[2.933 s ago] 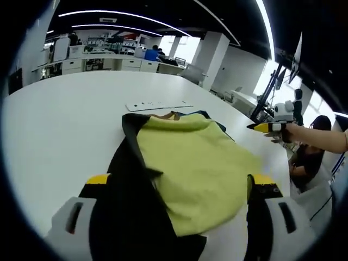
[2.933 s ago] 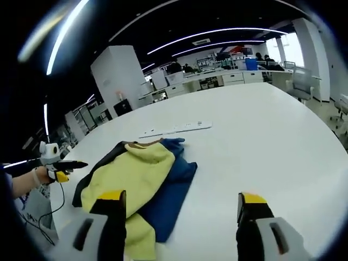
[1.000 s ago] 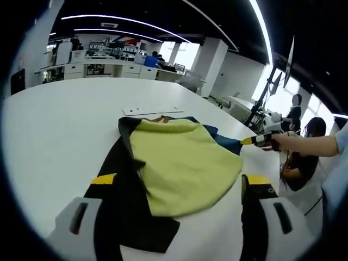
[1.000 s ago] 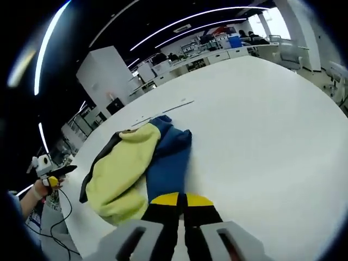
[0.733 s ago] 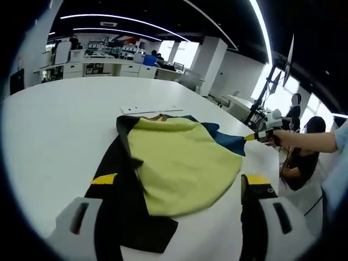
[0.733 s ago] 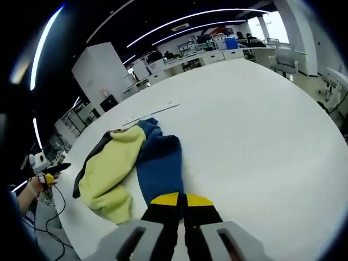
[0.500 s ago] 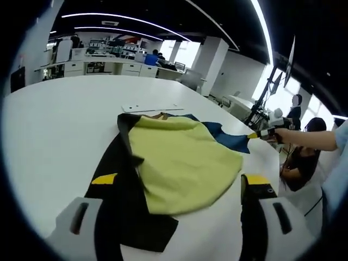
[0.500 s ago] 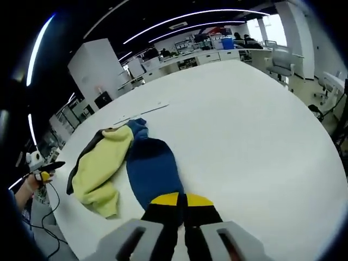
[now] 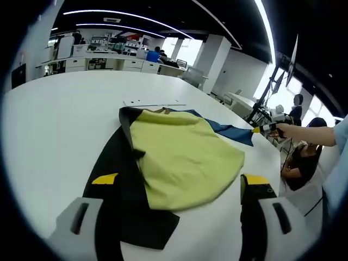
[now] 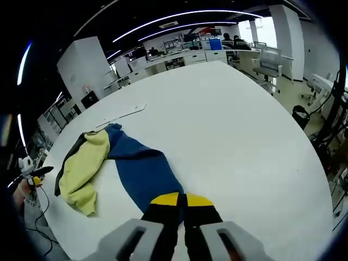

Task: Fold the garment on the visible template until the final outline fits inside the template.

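Your right gripper (image 10: 182, 204) clamps the garment's (image 10: 138, 171) blue edge | left gripper (image 9: 176, 187) wide | one garment, open table (image 10: 234, 125) around.

- A wide white round-edged table (image 10: 239, 136) carries everything.
- A yellow, blue and black cloth garment (image 9: 179, 155) lies on it.
- A thin white flat strip (image 9: 155, 103) lies just beyond.

Yellow, blue and black garment (image 9: 179, 157) lies partly spread on the table.
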Tool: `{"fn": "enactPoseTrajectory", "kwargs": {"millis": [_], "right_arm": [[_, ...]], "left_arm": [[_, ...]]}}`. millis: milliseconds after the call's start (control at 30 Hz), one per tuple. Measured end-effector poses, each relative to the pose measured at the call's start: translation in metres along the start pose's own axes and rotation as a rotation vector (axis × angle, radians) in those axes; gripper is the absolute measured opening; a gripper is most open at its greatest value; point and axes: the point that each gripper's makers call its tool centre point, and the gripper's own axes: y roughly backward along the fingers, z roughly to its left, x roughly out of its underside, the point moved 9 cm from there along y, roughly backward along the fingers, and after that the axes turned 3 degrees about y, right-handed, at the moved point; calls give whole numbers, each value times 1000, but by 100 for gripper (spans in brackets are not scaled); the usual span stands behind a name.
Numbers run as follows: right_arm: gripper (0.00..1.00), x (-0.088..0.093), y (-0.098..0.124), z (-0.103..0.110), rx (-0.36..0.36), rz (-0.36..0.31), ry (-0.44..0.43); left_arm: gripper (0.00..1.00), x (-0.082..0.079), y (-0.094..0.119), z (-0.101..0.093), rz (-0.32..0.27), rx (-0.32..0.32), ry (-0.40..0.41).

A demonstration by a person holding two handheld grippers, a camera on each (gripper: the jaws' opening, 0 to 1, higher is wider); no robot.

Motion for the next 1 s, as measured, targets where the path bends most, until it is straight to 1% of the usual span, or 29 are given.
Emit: {"fn": "enactPoseTrajectory", "kwargs": {"millis": [67, 200, 300, 400, 433, 600, 700, 767, 833, 900, 933, 967, 1000], "right_arm": [[0, -2, 0, -4, 19, -1, 8], [0, -6, -2, -9, 35, 0, 7], [0, -6, -5, -14, 62, 26, 24], [0, -7, -7, -19, 81, 30, 16], [0, -6, -6, -18, 87, 28, 6], [0, -5, -6, -18, 114, 40, 17], [0, -2, -9, -19, 118, 53, -3], [0, 1, -12, -20, 135, 74, 27], [0, 2, -13, -16, 135, 85, 20], [0, 0, -14, -16, 138, 72, 34], [5, -3, -14, -17, 146, 56, 57], [13, -8, -16, -16, 138, 22, 88], [23, -12, -18, -13, 118, -2, 80]], "left_arm": [[88, 2, 0, 1, 6, -2, 1], [87, 5, 1, 2, 11, -4, 10], [87, 6, 3, 3, 10, -9, 13], [87, 7, 5, 5, 7, -14, 18], [87, 7, 6, 5, 7, -14, 19], [87, 10, 9, 9, 6, -25, 29], [87, 12, 10, 11, 6, -29, 35], [87, 13, 10, 11, 5, -28, 41], [87, 15, 10, 11, 3, -31, 43], [87, 17, 11, 11, -2, -32, 53], [87, 17, 12, 11, -4, -31, 56], [87, 17, 12, 11, -3, -29, 56], [87, 17, 13, 10, -1, -29, 54]]}}
